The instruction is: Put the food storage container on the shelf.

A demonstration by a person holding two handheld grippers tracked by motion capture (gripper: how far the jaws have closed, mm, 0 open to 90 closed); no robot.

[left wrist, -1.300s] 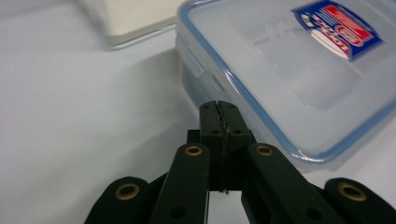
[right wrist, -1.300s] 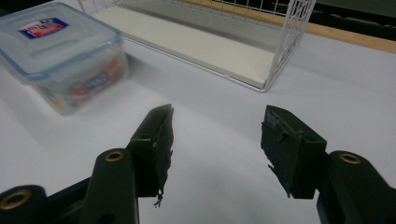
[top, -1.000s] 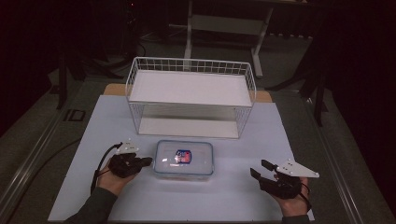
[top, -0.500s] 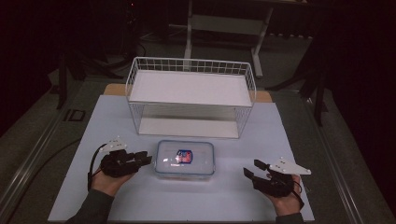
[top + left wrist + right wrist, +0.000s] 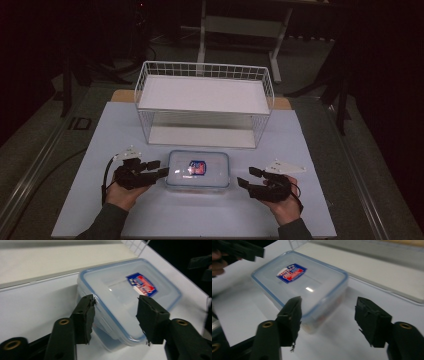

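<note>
The box, a clear lidded one, lies on the white table just before the wire rack. We see our left gripper, jaws just opening, astride its near corner, pads off it. Our right gripper, jaws also just opening, hangs released near its other end. The box's contents blur.

Your high view looks forward and down over the table; your 2 gripper views sit close, sharing the lidded container from opposite ends.
</note>
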